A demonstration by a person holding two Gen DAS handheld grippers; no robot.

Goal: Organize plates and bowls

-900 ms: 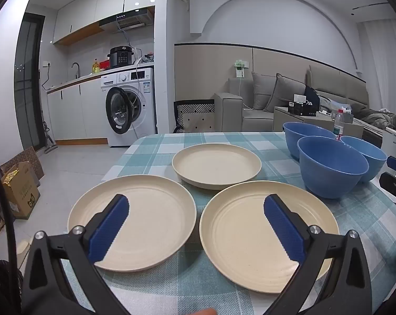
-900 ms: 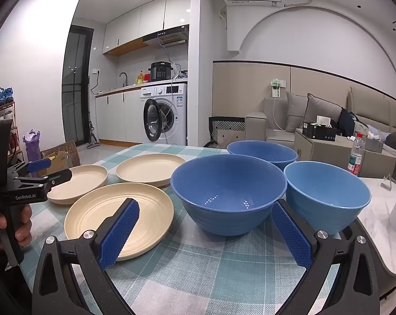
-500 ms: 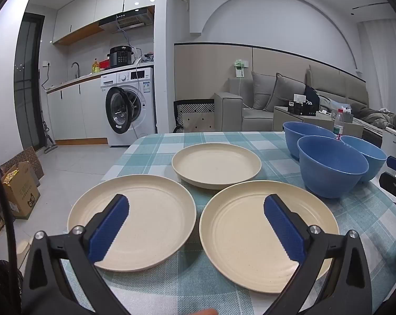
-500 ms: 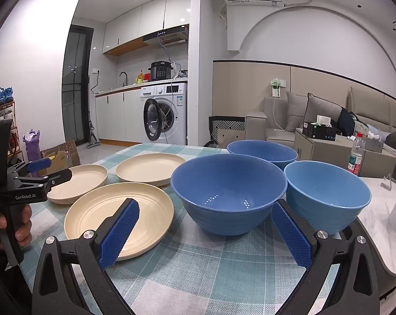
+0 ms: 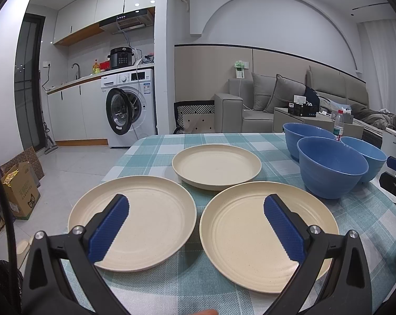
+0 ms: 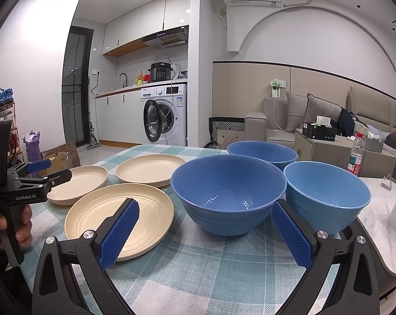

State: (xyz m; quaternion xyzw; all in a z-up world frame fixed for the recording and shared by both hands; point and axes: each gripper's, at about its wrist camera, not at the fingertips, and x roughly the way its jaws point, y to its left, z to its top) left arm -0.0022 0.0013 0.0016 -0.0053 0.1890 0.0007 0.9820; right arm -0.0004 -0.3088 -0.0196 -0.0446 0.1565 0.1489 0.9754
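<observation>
Left gripper (image 5: 196, 223) and right gripper (image 6: 204, 232): both wide, empty. Step: pre-grasp. Next: likely stack plates (image 5: 135, 220), nest bowls (image 6: 228, 191).

**Checked table set with plates and bowls**

A teal-and-white checked tablecloth (image 5: 156, 157) covers the table. Three round cream plastic plates (image 5: 216, 166) (image 5: 145, 220) (image 5: 250, 236) lie at nine o'clock, three blue ribbed plastic bowls (image 6: 228, 191) (image 6: 262, 152) (image 6: 327, 194) stand clustered at three o'clock.
</observation>
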